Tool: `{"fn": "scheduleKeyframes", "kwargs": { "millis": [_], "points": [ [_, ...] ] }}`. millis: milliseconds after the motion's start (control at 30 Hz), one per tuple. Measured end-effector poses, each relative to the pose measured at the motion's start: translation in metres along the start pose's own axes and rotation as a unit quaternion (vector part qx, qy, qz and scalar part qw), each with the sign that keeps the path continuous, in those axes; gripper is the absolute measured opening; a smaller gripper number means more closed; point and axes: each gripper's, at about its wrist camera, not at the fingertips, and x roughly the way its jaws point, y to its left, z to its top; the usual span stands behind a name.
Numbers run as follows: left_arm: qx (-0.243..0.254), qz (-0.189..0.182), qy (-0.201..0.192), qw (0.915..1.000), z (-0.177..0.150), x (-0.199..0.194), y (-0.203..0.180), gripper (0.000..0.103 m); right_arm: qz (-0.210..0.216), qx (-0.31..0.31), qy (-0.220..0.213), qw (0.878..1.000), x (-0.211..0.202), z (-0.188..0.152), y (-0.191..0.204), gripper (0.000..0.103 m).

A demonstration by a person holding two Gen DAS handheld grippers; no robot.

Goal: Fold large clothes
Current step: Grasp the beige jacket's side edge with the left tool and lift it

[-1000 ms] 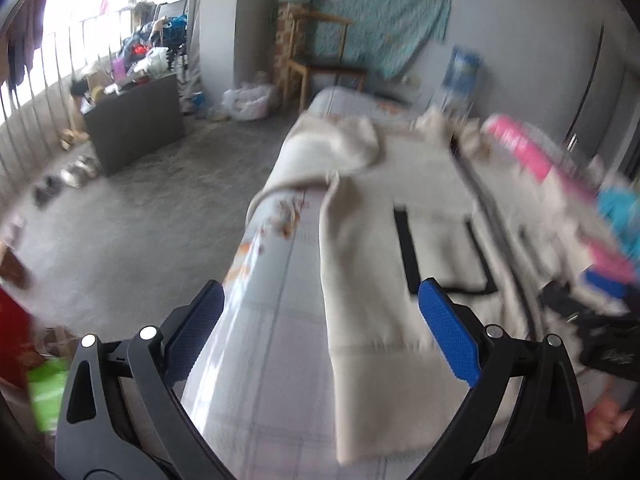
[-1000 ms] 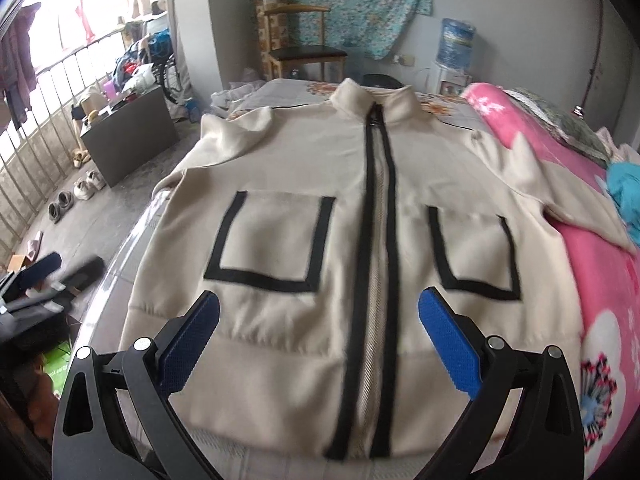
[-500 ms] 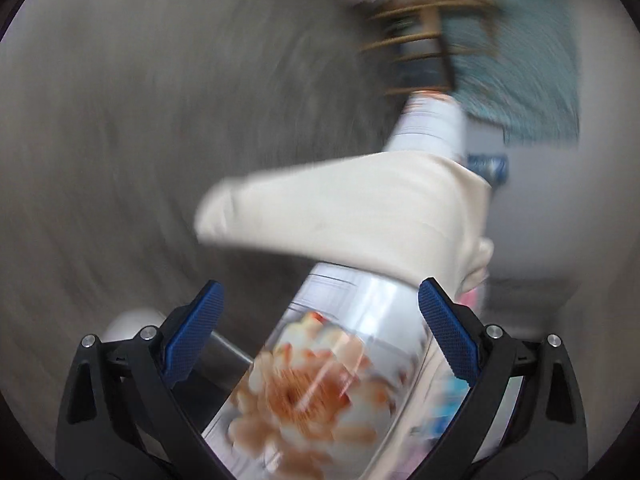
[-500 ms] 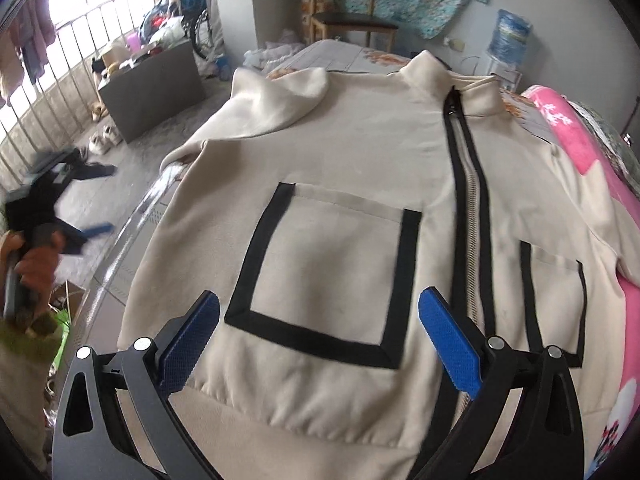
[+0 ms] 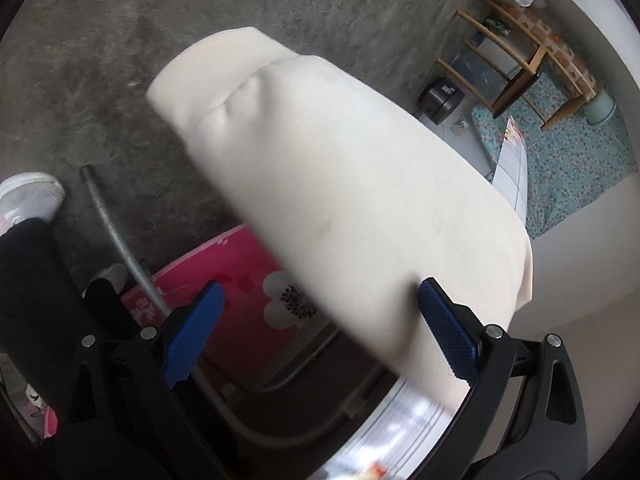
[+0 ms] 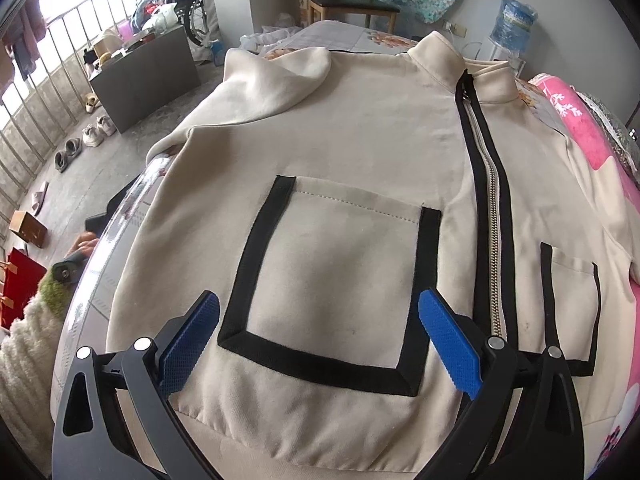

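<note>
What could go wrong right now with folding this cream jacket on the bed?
1. The left gripper is open with the hanging sleeve only in front of it; a poor pinch may drop the sleeve toward the concrete floor.
2. The jacket lies on glossy plastic sheeting at the bed edge; pulling the sleeve could slide it sideways.
3. The right gripper is open above the pocket, so nothing pins the jacket.

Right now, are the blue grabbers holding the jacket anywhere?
No. The right gripper hangs open above the jacket near its pocket. The left gripper is open at the sleeve, not pinching it.
</note>
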Motion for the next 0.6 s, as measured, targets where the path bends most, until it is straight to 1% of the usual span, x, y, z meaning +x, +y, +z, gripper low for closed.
{"fn": "scheduleKeyframes", "kwargs": {
  "millis": [33, 100, 133, 167, 200, 267, 300, 367, 400, 433, 467, 500, 533, 567, 600],
  "points": [
    [-0.002, -0.004, -0.004, 1.0, 0.002, 0.004, -0.002, 0.082, -0.001, 0.003, 0.001, 1.0, -0.001, 0.0, -0.002, 0.097],
    [-0.008, -0.004, -0.01, 0.9999, 0.004, 0.003, -0.007, 0.06, -0.001, 0.008, 0.001, 1.0, -0.003, -0.002, -0.005, 0.097],
    [-0.011, -0.001, -0.014, 0.9998, 0.004, 0.0, -0.011, 0.053, -0.002, 0.01, -0.001, 1.0, -0.006, -0.003, -0.008, 0.097],
    [-0.01, 0.005, -0.023, 0.9997, 0.005, 0.0, -0.015, 0.041, -0.004, 0.012, -0.002, 1.0, -0.007, -0.004, -0.01, 0.097],
    [-0.003, 0.01, -0.028, 0.9995, 0.003, -0.01, -0.018, 0.03, -0.007, 0.015, -0.005, 1.0, -0.01, -0.006, -0.013, 0.097],
    [0.019, 0.021, -0.062, 0.9977, 0.001, -0.025, -0.031, 0.017, -0.008, 0.021, -0.007, 1.0, -0.014, -0.007, -0.019, 0.097],
    [0.031, 0.024, -0.071, 0.9967, 0.0, -0.033, -0.037, 0.011, -0.007, 0.026, -0.01, 1.0, -0.017, -0.008, -0.022, 0.097],
    [0.072, 0.052, -0.111, 0.9899, -0.007, -0.054, -0.06, 0.008, -0.008, 0.03, -0.015, 0.999, -0.022, -0.009, -0.027, 0.097],
    [0.097, 0.068, -0.131, 0.9842, -0.012, -0.065, -0.074, 0.007, -0.008, 0.032, -0.019, 0.999, -0.026, -0.011, -0.029, 0.097],
    [0.122, 0.083, -0.153, 0.9773, -0.018, -0.076, -0.088, 0.006, -0.008, 0.034, -0.024, 0.999, -0.03, -0.012, -0.032, 0.097],
    [0.154, 0.103, -0.185, 0.9651, -0.03, -0.091, -0.11, 0.006, -0.007, 0.037, -0.028, 0.999, -0.034, -0.014, -0.034, 0.097],
    [0.19, 0.117, -0.214, 0.951, -0.045, -0.103, -0.133, 0.006, -0.007, 0.039, -0.032, 0.999, -0.037, -0.015, -0.036, 0.097],
    [0.219, 0.127, -0.235, 0.9384, -0.057, -0.112, -0.15, 0.006, -0.006, 0.042, -0.037, 0.998, -0.042, -0.018, -0.039, 0.097],
    [0.268, 0.143, -0.268, 0.9142, -0.083, -0.122, -0.181, 0.006, -0.007, 0.046, -0.043, 0.998, -0.048, -0.02, -0.042, 0.097],
    [0.316, 0.15, -0.292, 0.8903, -0.11, -0.128, -0.208, 0.006, -0.007, 0.049, -0.048, 0.998, -0.052, -0.023, -0.045, 0.097]
  ]
}}
